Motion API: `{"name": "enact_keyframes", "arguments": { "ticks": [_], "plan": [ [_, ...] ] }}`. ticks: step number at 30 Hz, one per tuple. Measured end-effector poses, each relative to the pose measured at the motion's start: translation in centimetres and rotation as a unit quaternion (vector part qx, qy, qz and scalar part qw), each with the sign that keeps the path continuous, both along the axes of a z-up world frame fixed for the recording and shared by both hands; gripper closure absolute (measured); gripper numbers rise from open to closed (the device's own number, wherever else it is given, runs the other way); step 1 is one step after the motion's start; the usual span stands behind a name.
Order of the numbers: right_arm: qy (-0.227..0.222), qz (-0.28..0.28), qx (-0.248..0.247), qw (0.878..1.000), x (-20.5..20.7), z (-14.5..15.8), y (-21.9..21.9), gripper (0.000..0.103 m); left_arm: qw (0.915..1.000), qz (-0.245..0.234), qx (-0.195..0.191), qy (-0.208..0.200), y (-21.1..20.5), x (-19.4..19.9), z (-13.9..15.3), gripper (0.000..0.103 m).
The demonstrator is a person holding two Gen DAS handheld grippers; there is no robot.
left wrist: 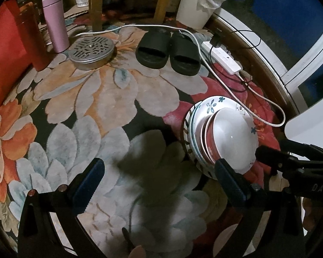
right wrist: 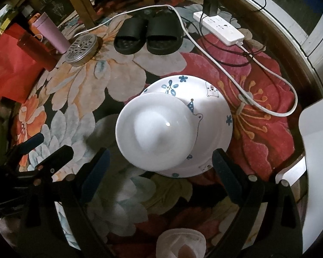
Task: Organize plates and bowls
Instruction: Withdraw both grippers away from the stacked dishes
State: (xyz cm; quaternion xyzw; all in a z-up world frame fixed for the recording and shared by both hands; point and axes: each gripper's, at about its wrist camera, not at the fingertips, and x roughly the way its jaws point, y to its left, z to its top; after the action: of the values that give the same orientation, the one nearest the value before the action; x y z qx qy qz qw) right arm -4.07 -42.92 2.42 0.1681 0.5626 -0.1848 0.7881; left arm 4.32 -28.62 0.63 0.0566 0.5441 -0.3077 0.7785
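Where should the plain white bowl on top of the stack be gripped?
Pinch the near rim of the plain white bowl, coming from the gripper side: it sits upright atop the flower-patterned plates, its rim overhanging them there.

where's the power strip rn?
The power strip lies at the rug's far right edge in both wrist views, right of the black slippers, beyond the dish stack.

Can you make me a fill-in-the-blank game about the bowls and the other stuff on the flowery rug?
1. The top bowl on the stack of dishes is plain ____ inside.
2. The pair of slippers on the rug is ____.
3. The tall cup beside the round metal tin is ____.
4. Both the left gripper and the right gripper are ____.

Missing words: white; black; pink; open
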Motion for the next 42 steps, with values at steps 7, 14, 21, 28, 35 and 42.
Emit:
{"name": "enact_keyframes", "arguments": {
  "ticks": [7, 14, 21, 28, 35, 42],
  "plan": [
    [-0.001, 0.007, -0.002, 1.000, -0.2, 0.3, 1.0, 0.007, 0.9998, 0.002, 0.019, -0.004, 0.7, -0.7, 0.4, 0.001],
    [-0.005, 0.017, -0.006, 1.000, -0.3, 0.7, 1.9, 0.007, 0.9995, 0.001, 0.029, -0.010, 1.7, -1.1, 0.6, 0.001],
    [0.000, 0.028, -0.003, 1.000, -0.1, 0.3, 2.9, 0.007, 0.9996, 0.009, 0.026, -0.001, 2.5, -1.3, 0.4, 0.001],
    [0.002, 0.031, -0.002, 1.000, -0.1, 0.0, 3.2, 0.007, 0.9997, 0.009, 0.024, 0.005, 3.0, -1.3, 0.0, 0.001],
    [0.000, 0.031, -0.004, 0.999, -0.2, 0.0, 3.4, 0.007, 0.9998, 0.013, 0.006, 0.017, 3.3, -1.1, -0.1, 0.002],
    [0.004, 0.033, -0.003, 0.999, -0.1, 0.0, 3.5, 0.007, 0.9998, 0.013, 0.004, 0.017, 3.4, -1.1, -0.1, 0.002]
  ]
}}
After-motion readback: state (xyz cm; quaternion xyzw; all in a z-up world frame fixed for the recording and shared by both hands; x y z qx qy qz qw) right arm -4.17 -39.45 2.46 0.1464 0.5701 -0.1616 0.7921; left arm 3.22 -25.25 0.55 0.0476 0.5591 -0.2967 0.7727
